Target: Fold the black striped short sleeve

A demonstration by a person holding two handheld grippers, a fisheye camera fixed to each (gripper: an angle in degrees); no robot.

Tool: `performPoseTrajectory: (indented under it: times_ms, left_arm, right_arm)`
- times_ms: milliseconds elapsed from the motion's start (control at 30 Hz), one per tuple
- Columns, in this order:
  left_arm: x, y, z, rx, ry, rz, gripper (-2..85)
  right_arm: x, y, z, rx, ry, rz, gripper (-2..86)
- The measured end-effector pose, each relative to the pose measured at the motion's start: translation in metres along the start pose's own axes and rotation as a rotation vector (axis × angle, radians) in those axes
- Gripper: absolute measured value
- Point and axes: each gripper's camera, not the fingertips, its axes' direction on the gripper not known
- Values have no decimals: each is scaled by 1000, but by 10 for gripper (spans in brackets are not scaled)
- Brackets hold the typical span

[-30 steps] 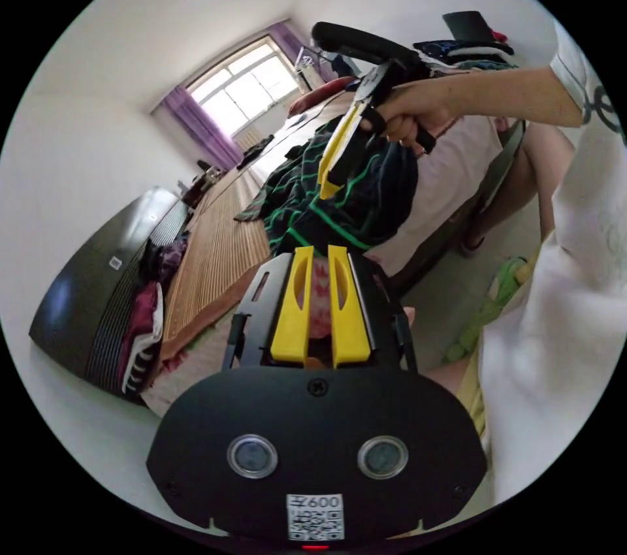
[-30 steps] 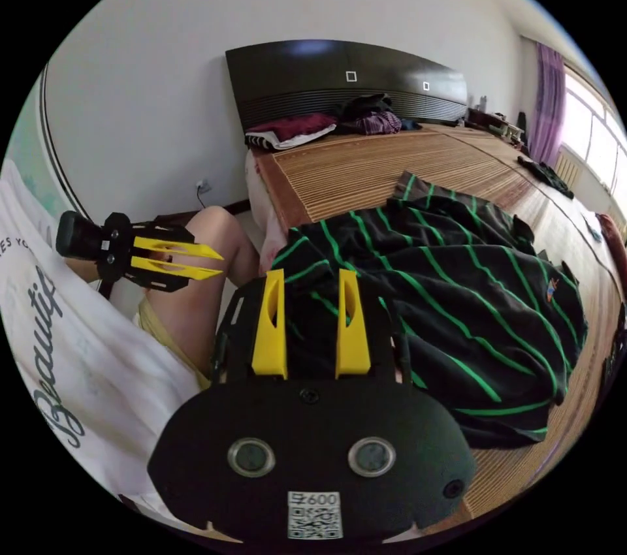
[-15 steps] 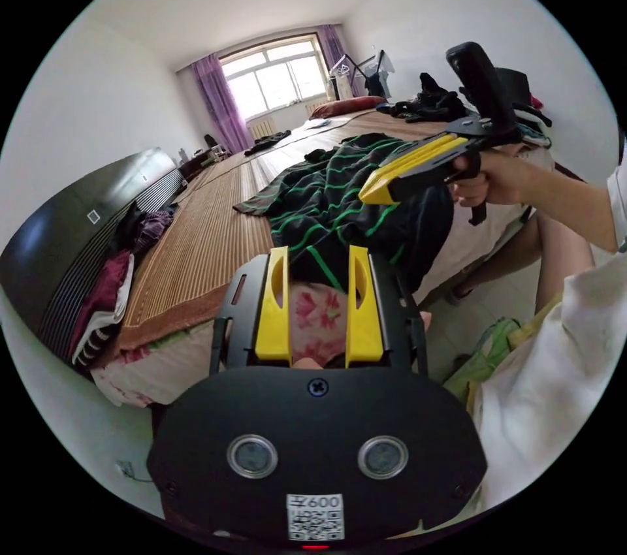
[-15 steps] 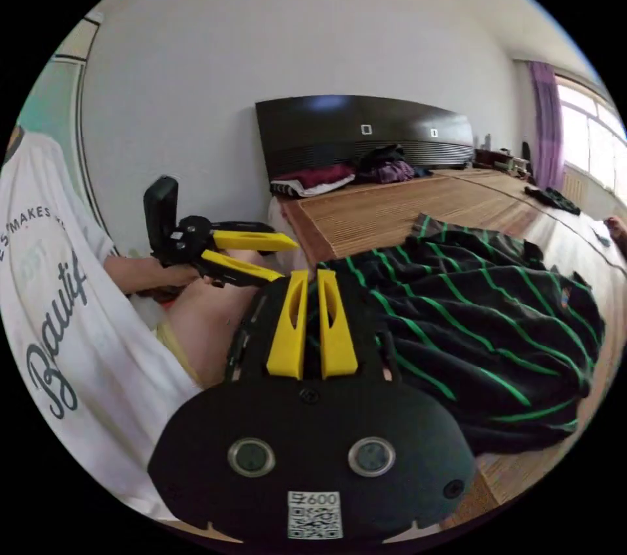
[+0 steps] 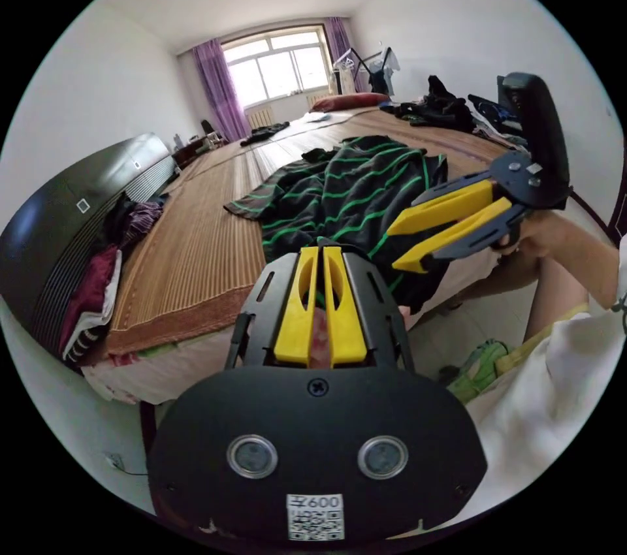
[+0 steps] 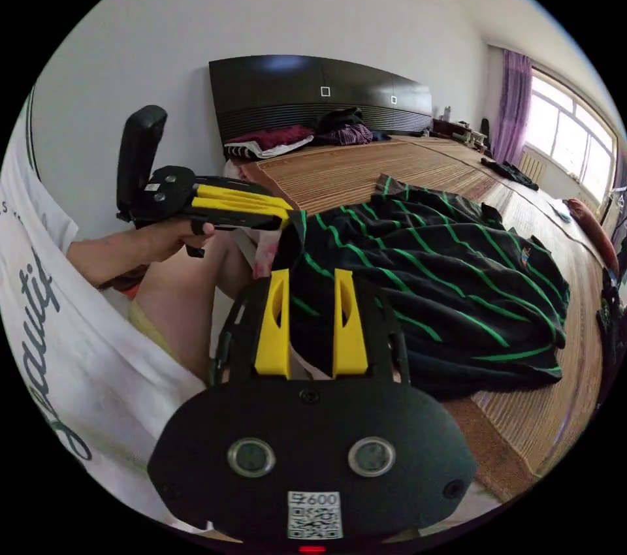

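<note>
The black short sleeve shirt with green stripes point(image 5: 346, 189) lies crumpled on the bed's bamboo mat point(image 5: 196, 254), its near edge hanging over the bedside. In the left gripper view, my left gripper point(image 5: 320, 251) is shut, with the shirt's hem at its tips. The right gripper view shows that left gripper point(image 6: 287, 213) pinching a raised corner of the shirt point(image 6: 444, 268). My right gripper point(image 6: 312, 274) is open, and black fabric shows between its jaws. The left gripper view has the right gripper point(image 5: 395, 249) held just over the shirt's overhanging edge, jaws apart.
A dark headboard point(image 6: 294, 91) has a pile of clothes point(image 6: 274, 140) at its foot. More dark clothes point(image 5: 437, 108) lie at the far side of the bed, near the window point(image 5: 281, 72). The person's legs and a green thing point(image 5: 483, 365) on the floor are beside the bed.
Over the last half second the left gripper has gone from open to shut at the shirt's corner. The right gripper has gone from shut to open. Both cameras have shifted.
</note>
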Motion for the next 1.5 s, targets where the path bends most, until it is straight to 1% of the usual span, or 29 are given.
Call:
performPoseTrajectory:
  times_ms: [67,133,200,267,333,433,467,500,567,633,700,800,867,900,1000,1033,1067,1133,1200,1300,1500]
  left_arm:
    - [-2,8,-16,3,-28,0,26]
    - [-3,18,-30,11,-41,-2,25]
    - [-2,31,-46,10,-48,-13,23]
    - [1,41,-55,-6,-28,-19,22]
    - [11,52,-59,-35,-24,-6,21]
    - [37,74,-58,-70,-32,49,18]
    - [48,82,-55,-76,-31,66,17]
    - [60,87,-49,-88,-26,94,16]
    - [79,92,-38,-115,-29,144,17]
    - [91,93,-30,-118,-27,162,22]
    - [97,89,-22,-115,26,139,34]
    - [101,82,-14,-90,99,93,61]
    - [111,76,-10,-70,76,125,76]
    - [123,71,-9,-58,19,178,81]
    - [152,63,-14,25,-126,287,80]
    - [156,62,-16,42,-136,287,78]
    - [159,59,-18,59,-139,276,74]
    - [164,55,-17,35,-129,279,68]
    - [162,51,-19,17,-112,230,65]
    - [159,53,-25,15,-85,181,65]
    - [167,58,-30,-9,-66,193,70]
  right_arm:
    - [-3,-9,4,56,-54,66,68]
    - [-8,-16,10,84,-27,121,52]
    - [-23,-20,14,105,76,58,13]
    - [-36,-19,11,119,134,-14,0]
    - [-42,-12,1,149,175,-33,-5]
    - [-30,11,-19,173,231,100,-8]
    - [-17,23,-29,187,238,207,-8]
    - [-2,34,-42,214,226,307,-8]
    - [14,46,-58,245,194,368,-8]
    - [24,48,-67,225,222,371,-8]
    - [35,46,-74,181,267,364,-8]
    - [51,45,-85,193,224,416,-9]
    - [61,44,-89,201,189,463,-9]
    - [65,42,-91,209,167,484,-9]
    - [66,33,-98,230,133,462,-9]
    - [65,31,-99,233,135,449,-9]
    - [62,27,-102,238,141,421,-9]
    - [59,22,-105,238,166,389,-9]
    - [59,19,-106,221,188,370,-9]
    - [62,21,-109,231,178,363,-8]
    - [68,26,-110,236,150,381,-8]
